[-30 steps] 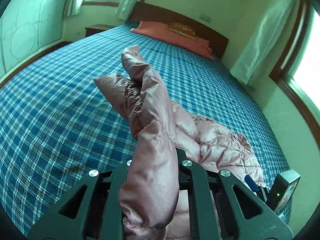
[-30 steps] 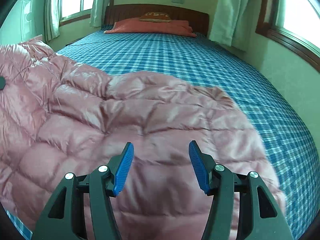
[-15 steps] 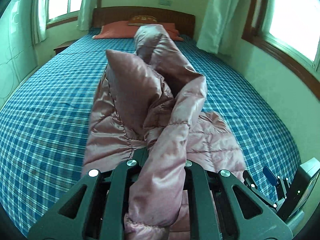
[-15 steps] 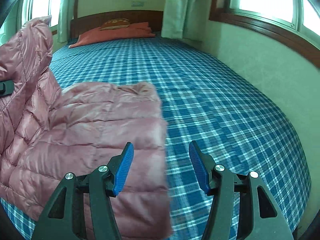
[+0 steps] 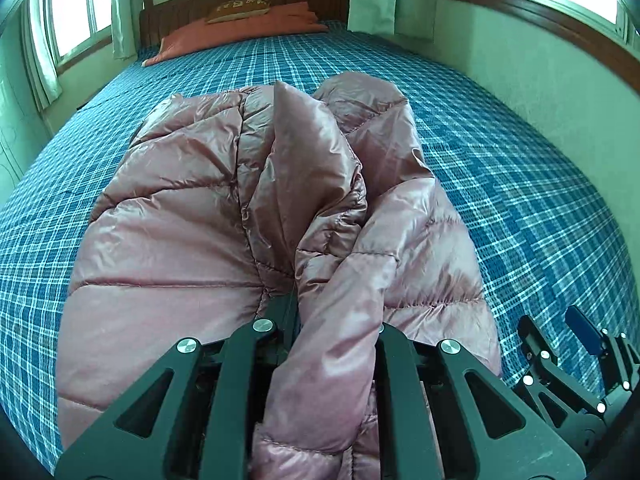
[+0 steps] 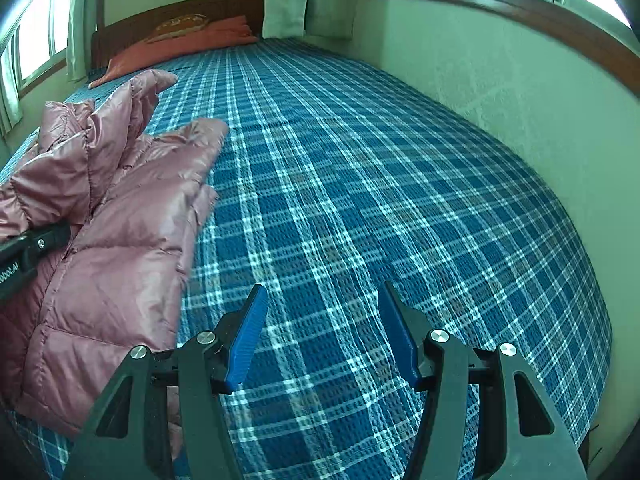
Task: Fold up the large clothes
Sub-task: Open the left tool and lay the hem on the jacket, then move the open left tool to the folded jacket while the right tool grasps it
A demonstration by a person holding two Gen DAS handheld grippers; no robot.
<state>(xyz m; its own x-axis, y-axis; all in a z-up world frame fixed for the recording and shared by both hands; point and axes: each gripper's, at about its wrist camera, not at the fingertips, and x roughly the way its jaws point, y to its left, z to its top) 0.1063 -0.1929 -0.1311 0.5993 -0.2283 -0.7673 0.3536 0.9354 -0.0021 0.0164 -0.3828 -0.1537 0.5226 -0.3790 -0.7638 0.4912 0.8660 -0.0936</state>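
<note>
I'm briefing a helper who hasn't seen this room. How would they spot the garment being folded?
Start at the bed with the blue plaid bedspread. On its near side lies a shiny pink quilted puffer jacket, one sleeve pinched in the left gripper. It is the only glossy pink thing there; the pillow at the headboard is orange.

The jacket [image 6: 100, 240] lay on the bed [image 6: 360, 200], left of the right gripper [image 6: 322, 336]; pillows [image 6: 180, 40] lay far ahead.
</note>
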